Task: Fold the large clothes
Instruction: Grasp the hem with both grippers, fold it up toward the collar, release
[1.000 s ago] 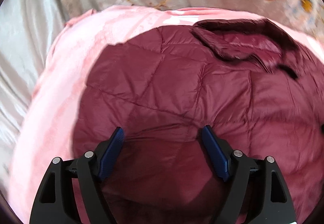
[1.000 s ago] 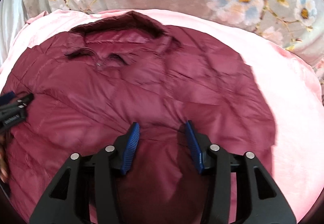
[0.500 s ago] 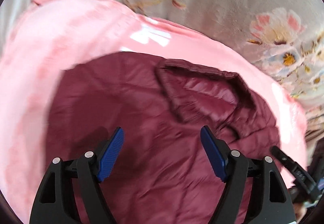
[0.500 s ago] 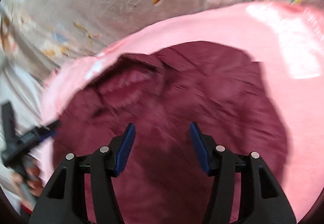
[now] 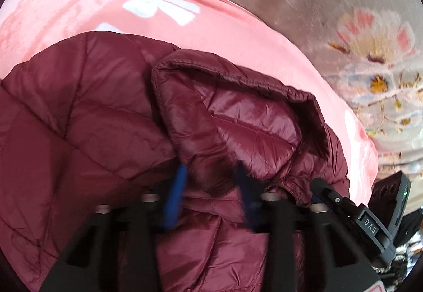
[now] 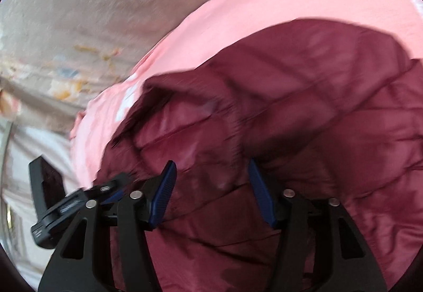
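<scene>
Now that both cameras have swung from the jacket's broad quilted back towards its collar end, I read this as the start of a grasp at the neck; a second ago my left gripper hung wide apart over flat fabric, and now its blue pads are blurred and much nearer each other, closing around the base of the collar, though I cannot tell whether they have bitten yet. My right gripper has come in beside it; its jaws stand spread, released, with the maroon puffer jacket under them and nothing pinched. The jacket lies spread on the pink blanket, which covers a floral bedsheet. In my judgement the fold has barely begun; the slick padded shell may slip from a shallow pinch.
</scene>
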Demonstrator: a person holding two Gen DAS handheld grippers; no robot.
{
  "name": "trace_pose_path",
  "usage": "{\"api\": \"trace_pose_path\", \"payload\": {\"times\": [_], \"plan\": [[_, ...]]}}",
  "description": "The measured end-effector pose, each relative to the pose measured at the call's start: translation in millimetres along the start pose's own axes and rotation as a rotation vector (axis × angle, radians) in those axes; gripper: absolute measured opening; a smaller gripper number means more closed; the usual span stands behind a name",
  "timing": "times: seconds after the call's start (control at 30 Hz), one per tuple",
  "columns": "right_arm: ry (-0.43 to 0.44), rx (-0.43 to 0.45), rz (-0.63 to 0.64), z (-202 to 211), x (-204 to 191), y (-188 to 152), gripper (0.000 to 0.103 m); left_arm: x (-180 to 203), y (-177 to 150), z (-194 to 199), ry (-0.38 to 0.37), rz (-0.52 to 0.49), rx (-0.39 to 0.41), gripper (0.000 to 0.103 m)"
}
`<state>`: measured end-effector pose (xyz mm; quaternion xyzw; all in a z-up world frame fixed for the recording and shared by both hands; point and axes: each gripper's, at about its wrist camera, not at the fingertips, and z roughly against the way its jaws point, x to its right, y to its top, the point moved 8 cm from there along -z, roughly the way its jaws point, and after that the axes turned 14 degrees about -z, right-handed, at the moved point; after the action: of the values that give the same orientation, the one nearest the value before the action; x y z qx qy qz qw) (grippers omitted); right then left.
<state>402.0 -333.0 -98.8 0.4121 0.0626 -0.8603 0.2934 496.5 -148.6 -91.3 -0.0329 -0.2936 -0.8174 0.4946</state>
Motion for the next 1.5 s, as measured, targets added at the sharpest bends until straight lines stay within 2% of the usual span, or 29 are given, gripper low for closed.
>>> {"api": "trace_pose_path", "payload": {"times": [0.03, 0.07, 0.13, 0.23, 0.27, 0.37, 0.6, 0.77, 0.83, 0.93, 1.0, 1.17, 1.2, 1.33, 1.5], "plan": [[0.031, -0.027, 0.007, -1.8, -7.4, -5.2, 0.016, 0.5, 0.0, 0.5, 0.012, -0.012, -0.002, 0.014], [0.046, -0.025, 0.030, 1.5, -15.0, -8.4, 0.011, 1.5, 0.5, 3.0, 0.025, -0.031, 0.001, 0.008], [0.030, 0.030, 0.130, 15.9, -27.8, -10.9, 0.008, 3.3, 1.2, 11.8, 0.049, -0.077, 0.018, 0.007], [-0.081, 0.119, 0.268, 33.5, -25.9, -12.5, 0.007, 2.6, -5.6, 25.0, 0.102, -0.173, 0.057, 0.007], [-0.160, 0.140, 0.305, 31.1, -15.2, -13.1, 0.007, 1.0, -9.8, 22.1, 0.114, -0.196, 0.055, 0.007], [-0.232, 0.107, 0.316, 9.8, 9.9, -18.6, 0.007, -8.8, -22.1, -1.0, 0.153, -0.232, 0.024, 0.009], [-0.304, 0.227, 0.456, 2.8, 8.4, -30.5, 0.008, -5.5, -30.7, -5.0, 0.260, -0.335, 0.140, 0.014], [-0.272, 0.191, 0.409, 4.9, 9.5, -26.1, 0.011, 2.6, -34.5, -2.2, 0.380, -0.402, 0.150, 0.020], [-0.267, 0.175, 0.386, 17.5, 14.9, -26.4, 0.013, 4.7, -37.5, 5.7, 0.395, -0.414, 0.152, 0.028], [-0.282, 0.204, 0.381, 42.6, 20.5, -27.9, 0.013, -0.1, -42.8, 22.6, 0.348, -0.407, 0.150, 0.029], [-0.270, 0.230, 0.369, 57.1, 13.6, -20.8, 0.016, -5.5, -40.9, 33.9, 0.343, -0.394, 0.151, 0.029], [-0.183, 0.314, 0.312, 76.9, -28.3, 24.5, 0.016, -9.7, 9.2, 69.5, 0.400, -0.344, 0.235, 0.029], [-0.172, 0.330, 0.299, 77.0, -35.4, 33.1, 0.016, -8.8, 20.7, 73.3, 0.392, -0.323, 0.248, 0.029], [-0.142, 0.384, 0.245, 60.3, -60.4, 62.9, 0.016, -6.7, 62.3, 66.0, 0.267, -0.183, 0.246, 0.029], [-0.185, 0.364, 0.248, 17.5, -57.4, 72.4, 0.016, -7.6, 75.4, 27.8, 0.258, -0.111, 0.204, 0.029]]}}
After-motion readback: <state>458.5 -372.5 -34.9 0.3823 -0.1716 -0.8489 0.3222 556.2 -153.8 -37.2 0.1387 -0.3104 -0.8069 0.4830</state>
